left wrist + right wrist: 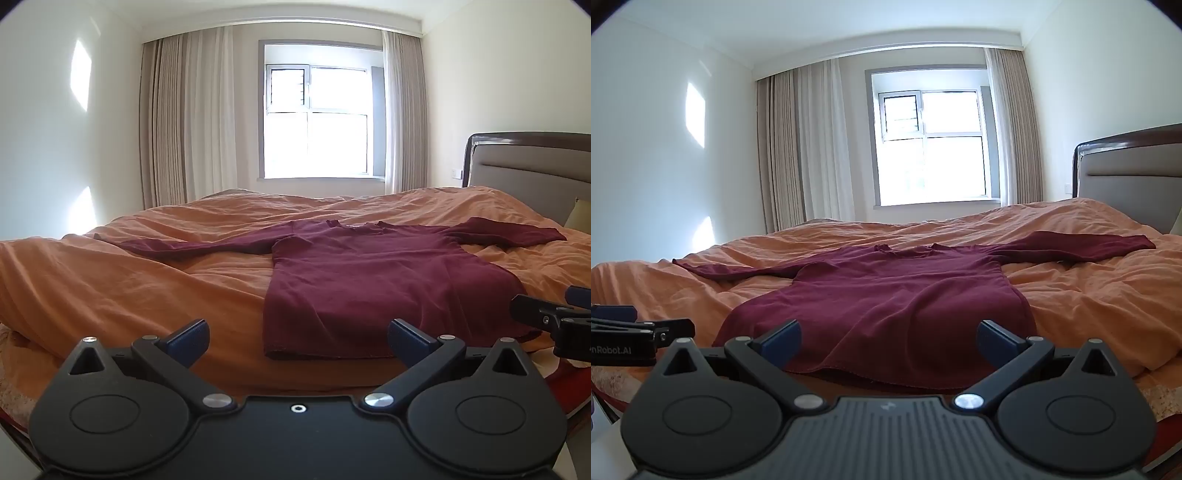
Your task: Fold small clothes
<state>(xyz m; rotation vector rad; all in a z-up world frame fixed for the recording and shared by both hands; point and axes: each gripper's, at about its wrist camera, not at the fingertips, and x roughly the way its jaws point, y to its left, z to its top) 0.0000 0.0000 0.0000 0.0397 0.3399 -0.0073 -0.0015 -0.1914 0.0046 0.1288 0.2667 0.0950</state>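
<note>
Left wrist view: looked forward along the left claw, blue-padded fingers spread wide, nothing held. Ahead, a dark maroon long-sleeved knit top lay flat on a rumpled orange cotton duvet covering the bed. Hem nearest, just beyond the fingertips and shifted toward the right-hand finger; neckline farthest, so the body's long axis ran straight away from the claw toward the bright window. Sleeves stretched out sideways, crossing that axis. At the right edge, the right claw reached in beside the hem's right corner, its opening not readable from this angle. A grey padded headboard with a dark wooden frame stood at the far right.

Right wrist view: looked along the right claw, fingers likewise wide apart and empty. Same maroon top dead ahead, hem draped over the bed's near edge between and just past the fingertips, collar far off, one sleeve running out to the right toward the headboard. The left claw was glimpsed side-on at the left edge, near the hem's left corner.

Judged from the layout: folding not yet begun; each claw closest to its own bottom corner, right claw better centred on the hem.
</note>
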